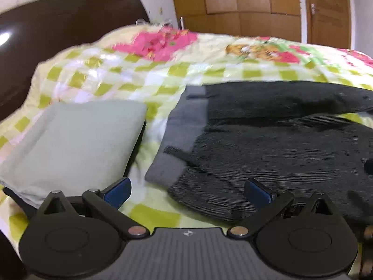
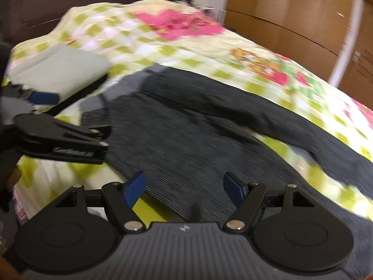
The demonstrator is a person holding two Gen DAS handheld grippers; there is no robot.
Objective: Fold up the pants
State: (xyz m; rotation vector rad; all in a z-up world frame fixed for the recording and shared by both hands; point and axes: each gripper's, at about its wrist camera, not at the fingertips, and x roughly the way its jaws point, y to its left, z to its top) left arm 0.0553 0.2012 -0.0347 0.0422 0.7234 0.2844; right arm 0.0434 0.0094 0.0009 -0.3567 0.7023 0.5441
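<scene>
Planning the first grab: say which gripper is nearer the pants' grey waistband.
Left. The left gripper hovers open just before the waistband; the right gripper is over the legs, farther along.

Open strip of checkered bedspread (image 1: pixel 153 126) between the folded grey cloth (image 1: pixel 77 140) and the dark pants (image 1: pixel 268 144), free for passing. Bare bedspread also beyond the pants, toward the brown headboard (image 1: pixel 58 35). Wooden wardrobe (image 1: pixel 256 2) well behind the bed.

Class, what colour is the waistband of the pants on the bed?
Plain grey waistband on dark ribbed pants; left wrist view.
</scene>
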